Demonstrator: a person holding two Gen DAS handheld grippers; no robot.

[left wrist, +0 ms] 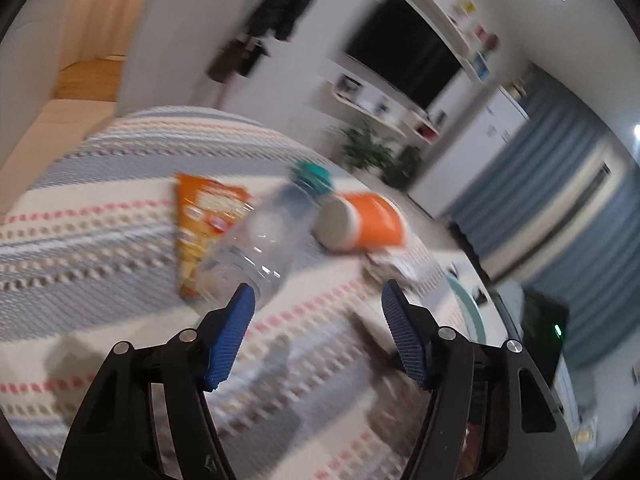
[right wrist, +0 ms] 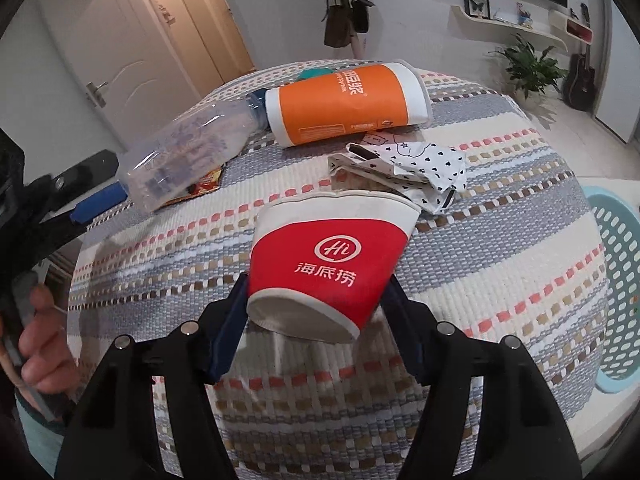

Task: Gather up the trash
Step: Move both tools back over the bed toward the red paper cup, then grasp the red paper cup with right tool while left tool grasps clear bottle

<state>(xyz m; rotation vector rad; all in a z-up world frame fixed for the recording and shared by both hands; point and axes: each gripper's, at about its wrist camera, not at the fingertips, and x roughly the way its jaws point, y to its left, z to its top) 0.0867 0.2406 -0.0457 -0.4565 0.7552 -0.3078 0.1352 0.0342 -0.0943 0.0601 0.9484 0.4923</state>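
Right now the red paper cup [right wrist: 326, 264] sits tipped between the blue pads of the right gripper [right wrist: 316, 300], its base toward the camera and its crushed rim pointing away — the pads press on both sides of it, so it is held just above the striped tablecloth [right wrist: 500, 280]. Just beyond its rim lies a crumpled white cloth with black hearts [right wrist: 404, 168], and past that an orange and white cup [right wrist: 344, 102] lies on its side. To the left a clear plastic bottle [right wrist: 188, 148] lies partly over an orange snack wrapper [right wrist: 208, 182]. The left gripper [left wrist: 316, 300] stands open with nothing between its pads; one blue pad [left wrist: 236, 320] is right at the bottle's base, though the blur hides whether it touches. A pale blue basket [right wrist: 612, 280] stands beside the table on the right, and a person's hand [right wrist: 44, 344] shows at the left edge.
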